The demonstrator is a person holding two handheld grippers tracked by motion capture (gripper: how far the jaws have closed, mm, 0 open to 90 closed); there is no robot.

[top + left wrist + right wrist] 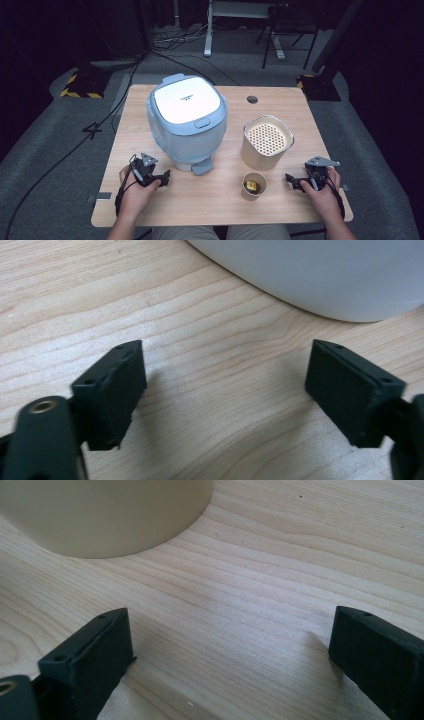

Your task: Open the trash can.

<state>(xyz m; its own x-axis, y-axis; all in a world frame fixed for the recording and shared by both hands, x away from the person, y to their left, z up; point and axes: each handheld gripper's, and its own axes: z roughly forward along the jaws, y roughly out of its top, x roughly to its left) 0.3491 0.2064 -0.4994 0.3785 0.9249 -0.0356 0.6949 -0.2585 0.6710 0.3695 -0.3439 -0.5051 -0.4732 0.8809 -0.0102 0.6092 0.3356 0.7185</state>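
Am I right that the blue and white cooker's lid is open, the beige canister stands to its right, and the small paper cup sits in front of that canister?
Not quite: the cooker's lid is closed, lying flat on the cooker, as the high view shows. The rest holds: the beige canister stands to its right, and the small paper cup sits in front of it.

Black left gripper (pixel 162 176), black right gripper (pixel 291 179) (grey three-cornered top plates), screw-holed block jaws, trailing black cables

Rice cooker (pixel 186 120) stands just beyond the left gripper (pixel 159 178); canister (pixel 266 142) and small cup (pixel 254 185) lie left of the right gripper (pixel 295 181), on the table (pixel 210 200).
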